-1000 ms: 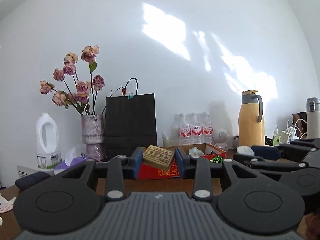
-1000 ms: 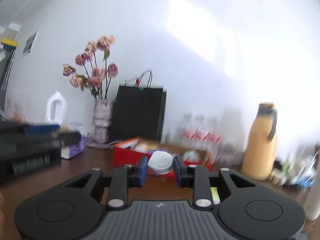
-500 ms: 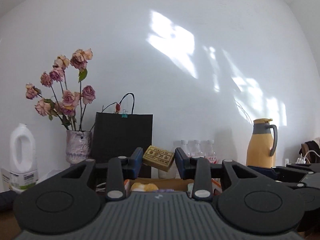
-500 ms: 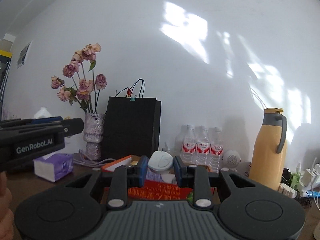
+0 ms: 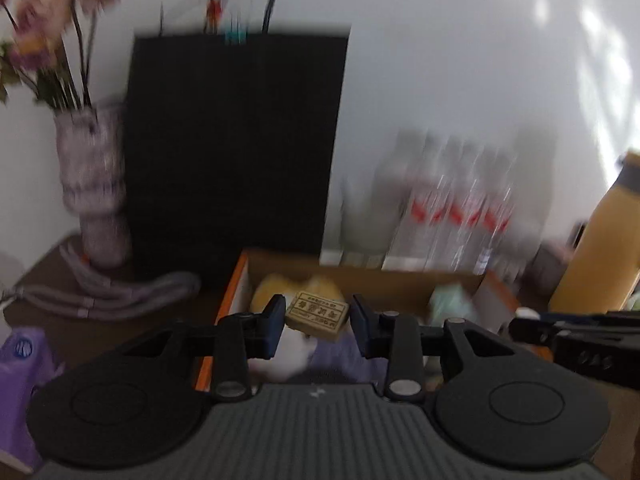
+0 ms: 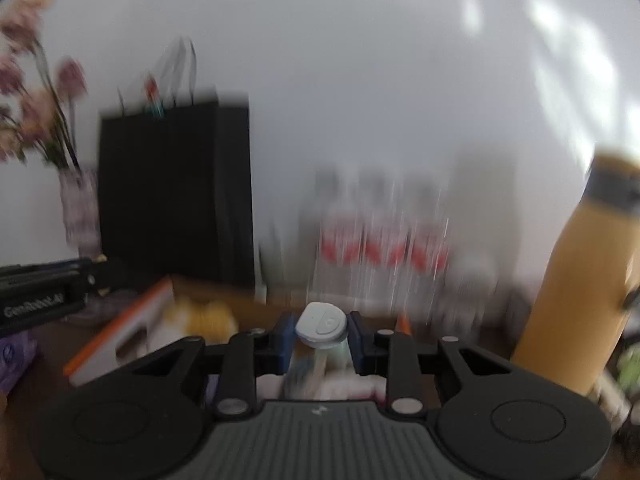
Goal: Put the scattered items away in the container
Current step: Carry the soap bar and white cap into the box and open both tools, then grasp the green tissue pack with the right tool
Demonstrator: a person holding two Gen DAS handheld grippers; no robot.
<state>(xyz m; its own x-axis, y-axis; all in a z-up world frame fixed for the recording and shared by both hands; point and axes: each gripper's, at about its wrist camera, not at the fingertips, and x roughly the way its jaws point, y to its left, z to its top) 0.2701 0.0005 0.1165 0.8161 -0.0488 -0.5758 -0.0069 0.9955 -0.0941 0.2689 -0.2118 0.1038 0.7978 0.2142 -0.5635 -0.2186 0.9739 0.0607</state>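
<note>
Your left tool point(image 5: 316, 322) is clamped on a small tan block point(image 5: 316, 315) with stamped lettering, its blue pads pressing the block's two ends. The block hangs over the open cardboard box point(image 5: 400, 282), the container with orange edging, above a yellow item point(image 5: 276, 286), something white and a purple patch lying inside. The box stands on the brown bench point(image 5: 100, 332).

Your right tool point(image 6: 320, 334) grips a small white rounded case point(image 6: 321, 326) between its pads, narrow around it. In the right wrist view that case sits over the same box point(image 6: 132, 320), near its middle, with the yellow item point(image 6: 208, 318) to the left below it. Your left tool's body point(image 6: 40, 292) shows at the left edge of that view; your right tool's body point(image 5: 580, 340) shows at the right edge of the left wrist view, so the two are side by side.

Behind the box stands a black paper bag point(image 5: 236, 140), upright against the white wall. Left of it is a patterned vase point(image 5: 94, 188) with pink flowers point(image 5: 44, 28), and a grey cord point(image 5: 100, 296) lies at its foot. A purple tissue pack point(image 5: 20, 364) is at the near left. Right of the bag stand clear water bottles point(image 5: 456, 208) with red labels, blurred, and beyond them a yellow flask point(image 5: 600, 252) with a grey collar.
</note>
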